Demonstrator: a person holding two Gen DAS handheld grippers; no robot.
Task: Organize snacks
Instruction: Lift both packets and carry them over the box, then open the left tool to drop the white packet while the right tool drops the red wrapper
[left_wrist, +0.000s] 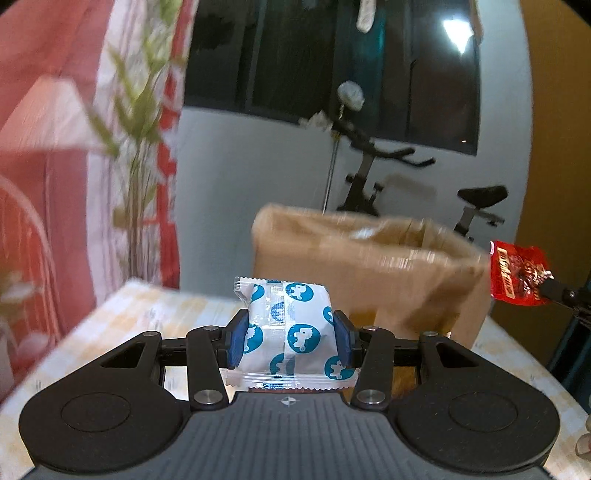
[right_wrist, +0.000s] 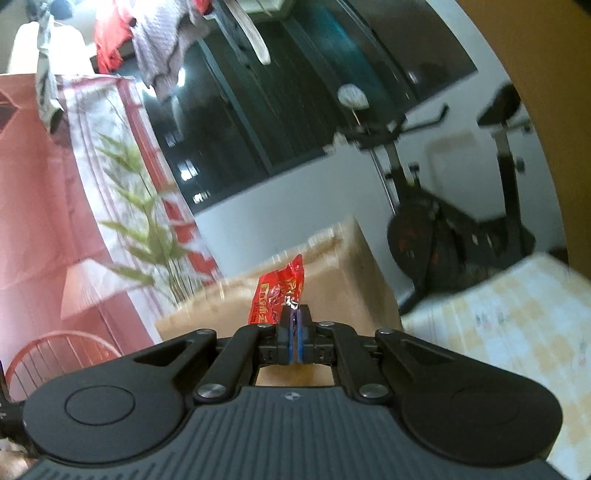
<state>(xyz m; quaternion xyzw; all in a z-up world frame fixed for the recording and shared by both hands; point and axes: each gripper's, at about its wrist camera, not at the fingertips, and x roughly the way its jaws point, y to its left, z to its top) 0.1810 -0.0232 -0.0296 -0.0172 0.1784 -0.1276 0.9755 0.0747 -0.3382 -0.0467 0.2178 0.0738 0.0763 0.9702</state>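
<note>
1. Left gripper (left_wrist: 291, 334): clamps white packet (left_wrist: 290, 328) at mid-width; box (left_wrist: 369, 273) ahead. Risk: slippery wrapper slides out.
2. Right gripper (right_wrist: 295, 332): pinches red sachet (right_wrist: 277, 291) by its edge, before box (right_wrist: 351, 273). Risk: thin hold tears loose.

Two fisheye views, each looking forward along its own gripper's fingers.

The left wrist view faces the cardboard box (left_wrist: 369, 273) close ahead at frame centre, nearly level. The right wrist view is tilted and sees the same box (right_wrist: 354, 280) at lower centre. Both share the exercise bike (left_wrist: 373, 173) (right_wrist: 443, 229), dark window (left_wrist: 332, 66) (right_wrist: 295, 92) and plant (left_wrist: 140, 129) (right_wrist: 155, 229).
</note>
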